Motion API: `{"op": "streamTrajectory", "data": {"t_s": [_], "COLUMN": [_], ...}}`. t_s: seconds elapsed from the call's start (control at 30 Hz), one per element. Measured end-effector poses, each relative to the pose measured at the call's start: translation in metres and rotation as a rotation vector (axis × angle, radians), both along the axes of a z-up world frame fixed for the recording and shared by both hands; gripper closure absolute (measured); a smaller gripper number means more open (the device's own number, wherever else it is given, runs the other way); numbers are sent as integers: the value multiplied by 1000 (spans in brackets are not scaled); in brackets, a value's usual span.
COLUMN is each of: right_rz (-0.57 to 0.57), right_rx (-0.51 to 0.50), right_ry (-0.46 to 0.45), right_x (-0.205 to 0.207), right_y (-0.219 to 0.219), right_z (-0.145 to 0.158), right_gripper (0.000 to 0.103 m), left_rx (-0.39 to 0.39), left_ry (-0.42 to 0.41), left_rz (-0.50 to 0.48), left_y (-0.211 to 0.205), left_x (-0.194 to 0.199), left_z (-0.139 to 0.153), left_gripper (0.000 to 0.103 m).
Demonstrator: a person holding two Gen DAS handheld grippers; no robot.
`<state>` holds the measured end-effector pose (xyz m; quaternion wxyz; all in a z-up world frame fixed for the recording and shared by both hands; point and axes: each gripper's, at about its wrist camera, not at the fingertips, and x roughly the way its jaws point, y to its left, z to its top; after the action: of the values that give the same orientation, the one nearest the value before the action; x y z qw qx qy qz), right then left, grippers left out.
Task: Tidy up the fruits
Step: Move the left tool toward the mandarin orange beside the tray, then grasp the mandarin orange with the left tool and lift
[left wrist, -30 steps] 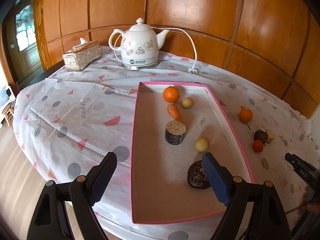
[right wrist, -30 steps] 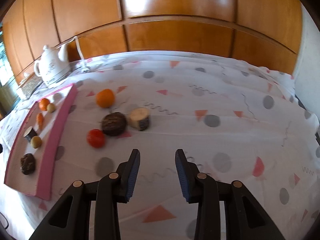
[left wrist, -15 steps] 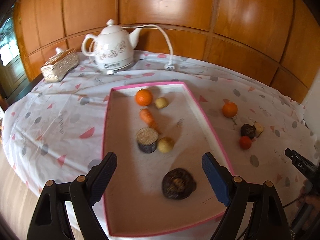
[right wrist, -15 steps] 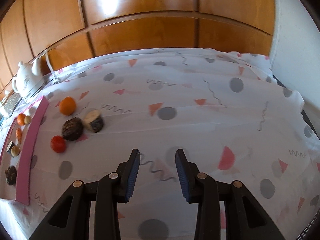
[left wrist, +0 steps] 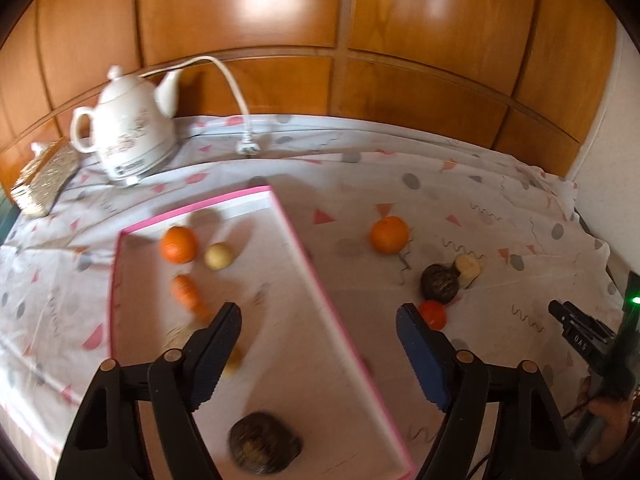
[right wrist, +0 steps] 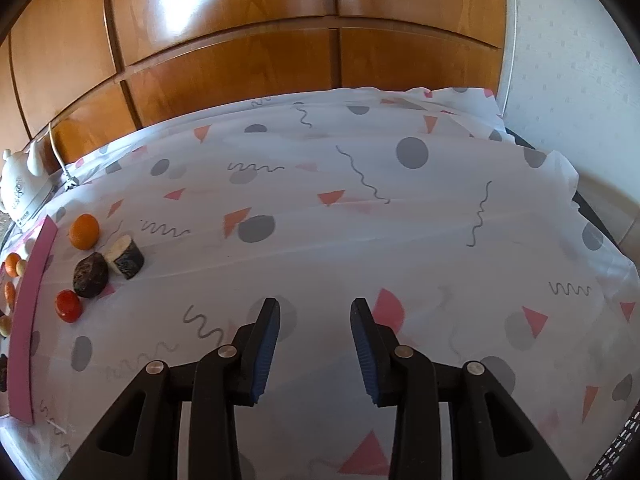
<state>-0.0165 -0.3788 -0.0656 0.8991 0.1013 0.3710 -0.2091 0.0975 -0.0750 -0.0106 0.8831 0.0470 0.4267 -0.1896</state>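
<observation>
A: Left gripper (left wrist: 318,350): jaws spread wide, empty, poised over the right rim of the pink-edged tray (left wrist: 306,264). Right gripper (right wrist: 315,350): jaws parted, empty, above bare cloth.

B: What has changed?

A: Over the past second the left view has swung rightward, from the tray's interior toward the loose fruit. The right view has turned away, pushing that fruit to its left margin. This suggests the left gripper will collect next.

B: Where is the fruit?

A: Outside the tray: an orange (left wrist: 389,235), a dark fruit (left wrist: 439,283) touching a pale cut piece (left wrist: 468,266), and a red fruit (left wrist: 432,314) just beside the blue pad. Several already lie in the tray.

B: Surroundings?

A: A patterned tablecloth (right wrist: 360,208), a white kettle (left wrist: 128,136) at the back, wood-panelled wall (left wrist: 280,20).
</observation>
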Motion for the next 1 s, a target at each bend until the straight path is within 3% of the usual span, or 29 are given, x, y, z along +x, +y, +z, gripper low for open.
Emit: {"op": "streamTrajectory", "data": {"t_s": [0.33,0.77,0.9,1.0], "right_rz": [-26,-38,-35,-35], "right_rx": [-33,-3,2,9], "right_ry": [-16,-21,-17,-13], "right_x": [-4,-3,-2,-1], "right_y": [-11,-20,-20,-21], "right_z": [-2,-5,-6,-8], "right_gripper": [66,66,66,66], "left_rx": [-20,-9,-42,-62], "left_ry": [117,207,241,238], "left_rz": [-51,-32,-22,-22], "left_y": [-55,-105,-108,-108], "left_x": [51,98,107,104], "left_z": [-25,-62,-73,-72], "left_gripper": [39,40,63,63]}}
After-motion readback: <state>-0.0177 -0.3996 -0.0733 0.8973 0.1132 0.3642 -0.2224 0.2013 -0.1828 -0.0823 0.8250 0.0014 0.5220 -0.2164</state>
